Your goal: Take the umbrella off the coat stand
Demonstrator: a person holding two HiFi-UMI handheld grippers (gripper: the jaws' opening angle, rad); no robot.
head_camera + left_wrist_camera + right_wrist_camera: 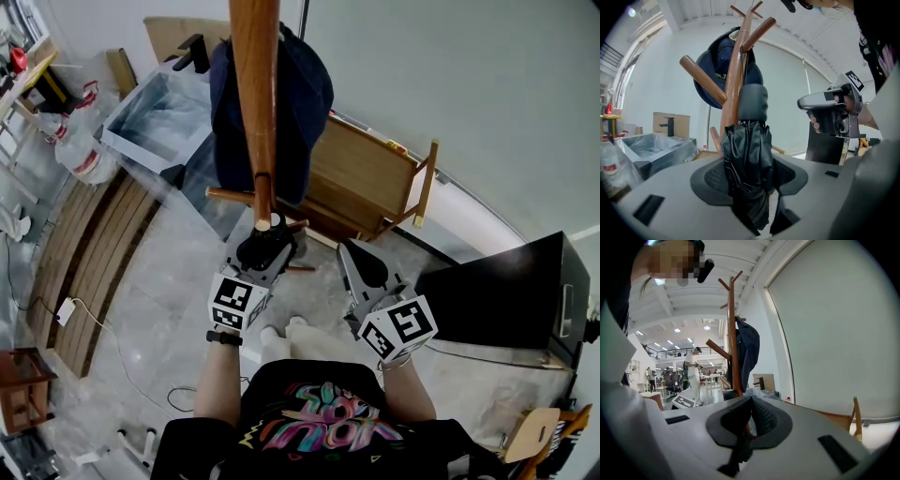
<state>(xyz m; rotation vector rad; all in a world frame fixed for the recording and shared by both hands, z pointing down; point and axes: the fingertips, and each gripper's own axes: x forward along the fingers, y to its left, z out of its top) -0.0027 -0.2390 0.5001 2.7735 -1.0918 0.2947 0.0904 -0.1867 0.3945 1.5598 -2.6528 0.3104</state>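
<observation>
A wooden coat stand rises in front of me, with a navy garment hung on its pegs. In the left gripper view a folded black umbrella with a grey handle hangs against the coat stand's pole. My left gripper has both pads pressed on the umbrella's folded fabric. In the head view that left gripper sits right at the pole. My right gripper hovers to the right of the stand, shut with nothing in it.
A wooden bench frame stands behind the stand by the wall. A black cabinet is at the right. A plastic-wrapped metal sink, water bottles and wooden slats lie at the left. People stand far off.
</observation>
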